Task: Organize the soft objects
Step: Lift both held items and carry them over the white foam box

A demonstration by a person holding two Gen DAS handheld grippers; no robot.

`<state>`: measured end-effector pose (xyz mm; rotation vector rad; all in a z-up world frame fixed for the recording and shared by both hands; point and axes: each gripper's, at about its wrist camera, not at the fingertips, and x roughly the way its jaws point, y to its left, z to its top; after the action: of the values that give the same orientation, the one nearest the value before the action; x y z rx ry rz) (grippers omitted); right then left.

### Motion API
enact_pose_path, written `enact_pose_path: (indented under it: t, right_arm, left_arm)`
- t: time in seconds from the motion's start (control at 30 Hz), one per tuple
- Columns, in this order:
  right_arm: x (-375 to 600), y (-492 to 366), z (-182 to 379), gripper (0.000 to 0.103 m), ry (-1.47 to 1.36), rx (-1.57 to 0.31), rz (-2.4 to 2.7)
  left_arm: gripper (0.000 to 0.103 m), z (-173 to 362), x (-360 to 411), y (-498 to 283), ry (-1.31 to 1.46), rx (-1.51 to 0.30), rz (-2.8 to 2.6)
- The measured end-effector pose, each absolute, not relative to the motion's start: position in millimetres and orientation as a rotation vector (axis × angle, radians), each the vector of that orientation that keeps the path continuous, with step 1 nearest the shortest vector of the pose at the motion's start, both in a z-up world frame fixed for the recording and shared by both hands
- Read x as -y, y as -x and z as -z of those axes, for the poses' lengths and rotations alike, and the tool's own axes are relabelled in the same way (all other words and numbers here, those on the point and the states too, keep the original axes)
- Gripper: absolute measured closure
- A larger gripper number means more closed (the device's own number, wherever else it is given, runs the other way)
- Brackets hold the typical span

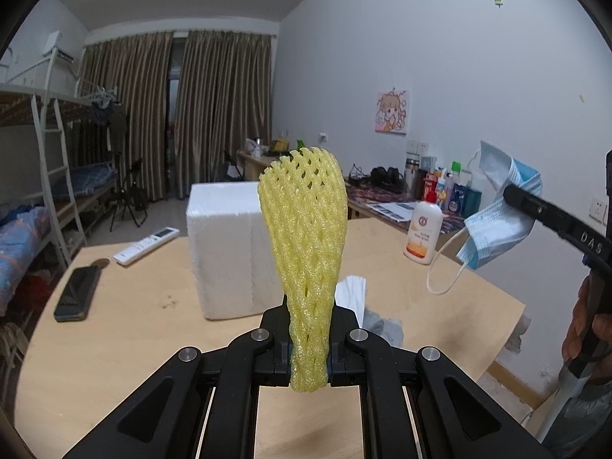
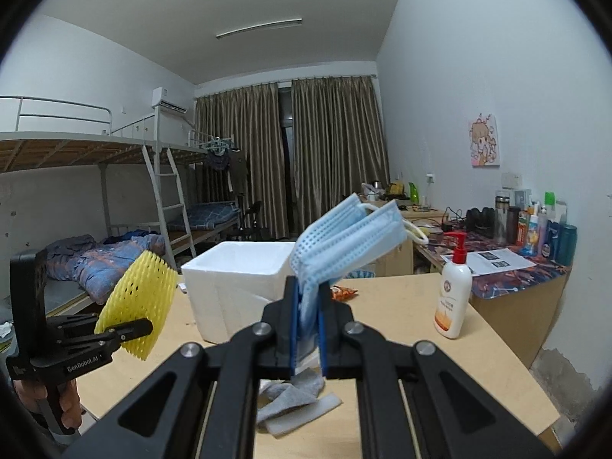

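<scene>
One foam net (image 1: 304,237), one mask (image 2: 344,241), gripped

A yellow foam net (image 1: 304,237) stands up in the air, above the table. It is soft and full of little holes, like a net sleeve for fruit. Its top is wide and round, and its bottom is squeezed thin where the left gripper (image 1: 309,329) pinches it.

A blue face mask (image 2: 344,241) is also up in the air. It is folded and crumpled, with white ear loops hanging out. The right gripper (image 2: 308,319) pinches its lower end.

A white foam box (image 2: 233,287) sits on the table with its top open. A grey cloth (image 2: 290,397) and a white foam strip (image 2: 306,415) lie on the table near the box.
</scene>
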<state>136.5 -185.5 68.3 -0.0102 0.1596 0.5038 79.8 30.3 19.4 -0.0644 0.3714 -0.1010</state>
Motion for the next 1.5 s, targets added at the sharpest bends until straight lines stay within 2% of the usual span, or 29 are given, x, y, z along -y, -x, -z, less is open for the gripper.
enact_pose_path:
  t: [0.7,1.5]
  right_arm:
    - [152,-147,-75,0.092,0.0,-0.154,-0.649]
    - [97,-196,-90,0.092,0.019,-0.206,-0.755]
  left_arm:
    - [0.092,-56,-34,-59,0.023,-0.287,0.001]
    - [0.092,-69,-53,-117,0.047,-0.346,-0.027]
